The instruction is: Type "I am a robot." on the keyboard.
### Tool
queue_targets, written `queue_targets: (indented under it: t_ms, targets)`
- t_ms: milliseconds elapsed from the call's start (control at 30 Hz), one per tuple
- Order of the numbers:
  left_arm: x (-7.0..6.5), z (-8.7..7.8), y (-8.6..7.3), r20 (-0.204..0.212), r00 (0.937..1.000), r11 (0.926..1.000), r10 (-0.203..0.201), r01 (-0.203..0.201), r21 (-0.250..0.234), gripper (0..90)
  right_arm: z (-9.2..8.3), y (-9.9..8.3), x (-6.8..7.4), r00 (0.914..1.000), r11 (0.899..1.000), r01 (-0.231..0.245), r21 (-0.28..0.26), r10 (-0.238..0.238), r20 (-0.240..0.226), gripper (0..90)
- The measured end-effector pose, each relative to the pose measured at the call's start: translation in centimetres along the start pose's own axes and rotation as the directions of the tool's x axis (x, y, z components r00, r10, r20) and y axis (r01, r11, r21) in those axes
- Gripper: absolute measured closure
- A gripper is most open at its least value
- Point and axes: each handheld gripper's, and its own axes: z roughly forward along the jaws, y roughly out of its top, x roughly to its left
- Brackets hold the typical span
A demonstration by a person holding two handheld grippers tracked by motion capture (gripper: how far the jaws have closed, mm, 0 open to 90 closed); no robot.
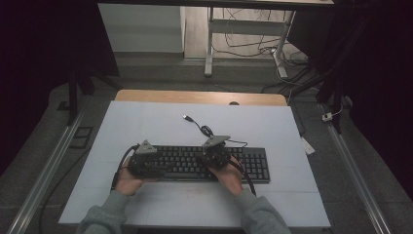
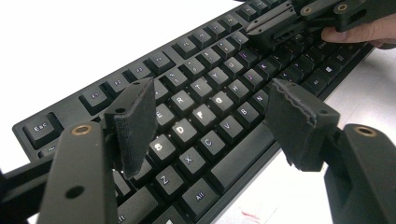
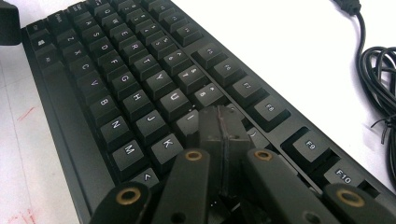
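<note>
high view shows a black keyboard [image 1: 195, 163] lying flat on the white desk [image 1: 146, 122], near its front edge, with its long side running left to right. its black cable [image 1: 204, 129] curls away behind it toward a loose plug [image 1: 186, 117] farther back. the person's sleeves come in from the bottom, and each hand holds a claw over the keys: the left claw [image 1: 146, 163] above the left part of the keyboard, the right claw [image 1: 214, 156] above the middle.

left gripper view looks along the left claw [image 2: 210, 121], whose jaws stand spread apart with nothing between the pads; they hover just over the letter keys around d, f and c. the right claw and a fingertip appear at the top right of that view, over the keys farther along.

right gripper view shows the right claw [image 3: 222, 133] with its jaws pressed together, the joined tips resting on or just above the keys beside k and j; whether they touch cannot be told.
</note>
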Motion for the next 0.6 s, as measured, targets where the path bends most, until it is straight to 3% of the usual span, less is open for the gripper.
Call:
queue_targets:
  t_ms: [300, 467, 600]
  targets:
    - [0.1, 0.0, 0.0, -0.002, 1.0, 1.0, -0.005, 0.005, -0.003, 33.7, -1.0, 0.2, 0.0, 0.9999, 0.998, 0.001, -0.055, -0.002, -0.011, 89.3]
    - [0.2, -0.1, 0.0, -0.004, 1.0, 1.0, -0.007, 0.007, -0.007, 33.7, -1.6, 0.0, -0.3, 0.9996, 0.997, -0.018, -0.077, 0.016, -0.023, 81.7]
    - [0.3, -0.1, 0.0, -0.006, 1.0, 1.0, -0.006, 0.006, -0.007, 33.7, -2.3, -0.2, -0.4, 0.9994, 0.996, -0.025, -0.089, 0.022, -0.027, 70.4]
